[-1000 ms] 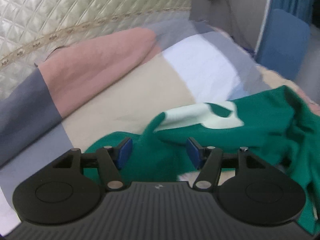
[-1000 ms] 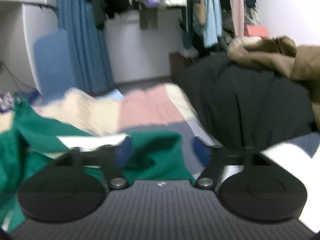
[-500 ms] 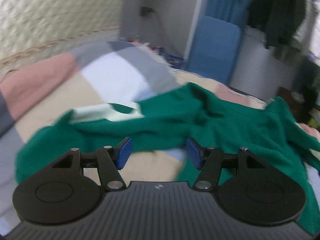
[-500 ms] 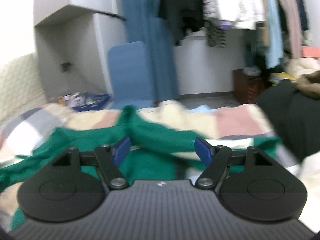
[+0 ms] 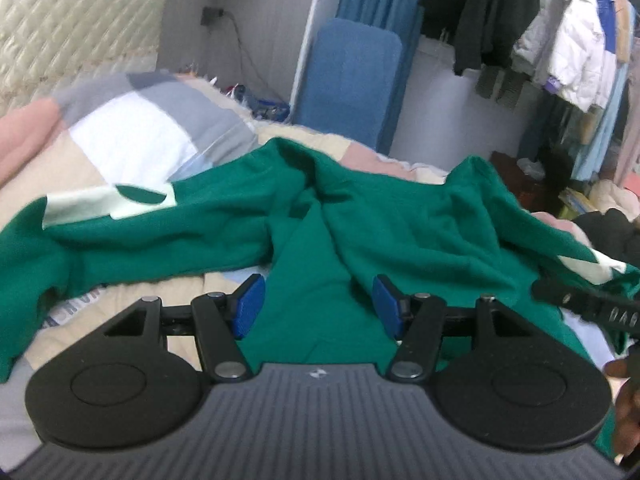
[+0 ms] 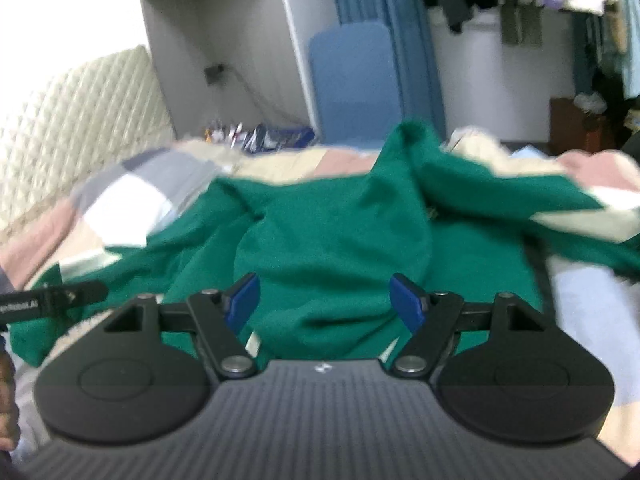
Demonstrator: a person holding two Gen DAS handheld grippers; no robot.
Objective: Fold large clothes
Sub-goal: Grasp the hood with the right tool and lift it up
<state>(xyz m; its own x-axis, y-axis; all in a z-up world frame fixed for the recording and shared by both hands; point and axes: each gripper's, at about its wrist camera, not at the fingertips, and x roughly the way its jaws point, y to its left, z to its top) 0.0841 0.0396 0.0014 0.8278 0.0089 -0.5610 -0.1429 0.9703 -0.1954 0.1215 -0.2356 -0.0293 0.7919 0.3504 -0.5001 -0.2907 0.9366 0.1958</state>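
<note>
A large green garment with pale cream patches lies crumpled across the patchwork bed cover. It also shows in the right wrist view. My left gripper is open and empty, hovering over the garment's near middle. My right gripper is open and empty, also over the garment's near edge. Part of the right gripper shows at the right edge of the left wrist view. Part of the left gripper shows at the left edge of the right wrist view.
A quilted cream headboard stands at the left. A blue padded board leans on the wall behind the bed. Hanging clothes fill the back right. A dark pile lies at the bed's right side.
Both grippers have swung round to face the garment's middle and the far wall. The left turned right from the headboard side; the right turned left from the dark pile. Both stay open.
</note>
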